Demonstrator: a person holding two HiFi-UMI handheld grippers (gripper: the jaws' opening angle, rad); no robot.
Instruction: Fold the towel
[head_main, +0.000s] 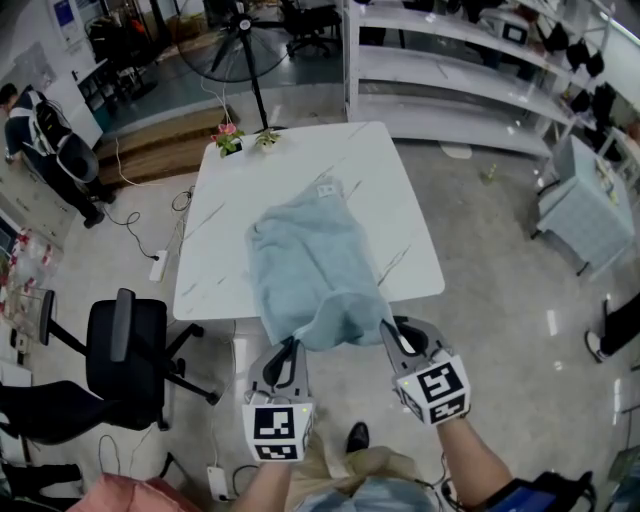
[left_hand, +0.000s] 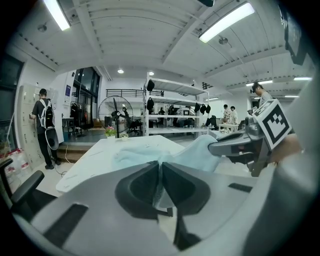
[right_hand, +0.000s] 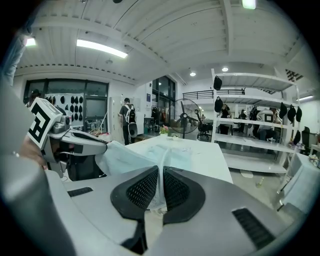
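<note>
Towels number one: a pale blue terry towel (head_main: 310, 260), its far part lying rumpled on the single white marble-patterned table (head_main: 400, 200), its near edge lifted past the table's near side. Two grippers hold that edge, the left gripper (head_main: 290, 345) at the near left corner and the right gripper (head_main: 392, 330) at the near right corner. Each carries one marker cube facing up. They sit side by side and point away toward the table, with bare forearms coming in from the near side. Two small pots (head_main: 228, 138) stand at the table's far left edge, one with pink flowers and one with a green plant. One black office chair (head_main: 125, 350) stands to the left of the table, and one standing fan (head_main: 235, 45) stands beyond it.

From the left gripper view, the dark pads are pressed together on a thin fold of towel (left_hand: 159, 187). The right gripper (left_hand: 220, 148) shows at the right, gripping the same cloth.

From the right gripper view, the mesh-faced pads are likewise clamped on a towel fold (right_hand: 161, 165), with the left gripper (right_hand: 97, 145) at the left.
</note>
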